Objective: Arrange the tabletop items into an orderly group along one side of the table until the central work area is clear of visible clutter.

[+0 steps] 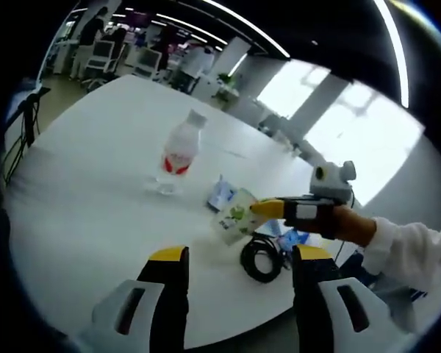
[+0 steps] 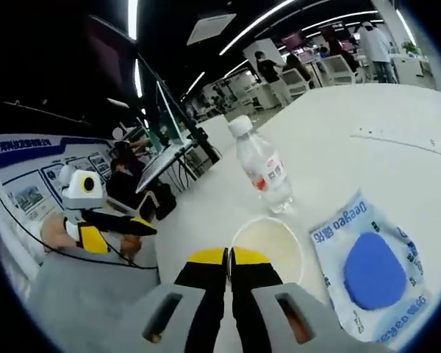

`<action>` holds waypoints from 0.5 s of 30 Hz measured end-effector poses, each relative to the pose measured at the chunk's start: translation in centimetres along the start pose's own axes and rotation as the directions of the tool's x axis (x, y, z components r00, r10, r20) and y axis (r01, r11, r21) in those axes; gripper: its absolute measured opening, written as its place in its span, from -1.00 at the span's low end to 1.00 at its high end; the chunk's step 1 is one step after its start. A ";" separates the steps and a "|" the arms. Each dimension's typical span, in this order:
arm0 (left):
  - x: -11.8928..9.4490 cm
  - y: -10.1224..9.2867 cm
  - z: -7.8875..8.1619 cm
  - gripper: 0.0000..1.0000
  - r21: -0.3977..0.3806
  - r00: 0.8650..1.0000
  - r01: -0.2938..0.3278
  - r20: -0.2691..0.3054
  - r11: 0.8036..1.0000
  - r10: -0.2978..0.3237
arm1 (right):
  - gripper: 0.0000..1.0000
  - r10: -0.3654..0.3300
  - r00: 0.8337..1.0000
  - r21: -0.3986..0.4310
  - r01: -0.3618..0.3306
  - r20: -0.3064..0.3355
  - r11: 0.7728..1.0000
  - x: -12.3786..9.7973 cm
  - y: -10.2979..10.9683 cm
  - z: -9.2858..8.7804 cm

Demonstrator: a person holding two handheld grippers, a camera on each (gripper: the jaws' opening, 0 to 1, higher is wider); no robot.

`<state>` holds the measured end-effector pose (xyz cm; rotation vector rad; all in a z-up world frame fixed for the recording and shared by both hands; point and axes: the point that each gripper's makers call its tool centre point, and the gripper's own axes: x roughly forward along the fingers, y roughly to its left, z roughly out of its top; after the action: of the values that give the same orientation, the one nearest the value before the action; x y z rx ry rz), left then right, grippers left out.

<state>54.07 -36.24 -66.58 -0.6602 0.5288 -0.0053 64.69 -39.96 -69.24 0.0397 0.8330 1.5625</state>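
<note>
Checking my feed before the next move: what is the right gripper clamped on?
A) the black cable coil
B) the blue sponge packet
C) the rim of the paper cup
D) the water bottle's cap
C. In the right gripper view the right gripper has its jaws pressed together on the near rim of the paper cup; the water bottle and sponge packet lie apart from it on the table.

bottle (image 1: 179, 151) mid-table | bare tabletop (image 1: 81, 198) beside | cable (image 1: 261, 257) at edge
</note>
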 end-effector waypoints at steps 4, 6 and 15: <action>0.0 0.1 0.2 0.05 0.004 1.000 -0.002 0.005 1.000 0.002 | -1.00 -0.017 0.999 -0.056 0.014 -0.044 0.998 0.2 -0.1 -0.4; -0.1 0.0 0.2 0.05 0.005 1.000 -0.002 0.005 1.000 0.002 | -1.00 -0.035 0.997 -0.113 0.027 -0.066 0.993 0.3 0.0 -0.5; -0.1 -0.1 0.3 0.05 0.001 1.000 0.002 0.009 1.000 -0.003 | -1.00 -0.105 0.988 -0.251 0.074 -0.116 0.965 1.3 -1.4 1.1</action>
<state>54.12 -36.14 -66.31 -0.6596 0.5191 -0.0049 66.19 -38.42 -69.76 -0.2776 0.7241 1.5840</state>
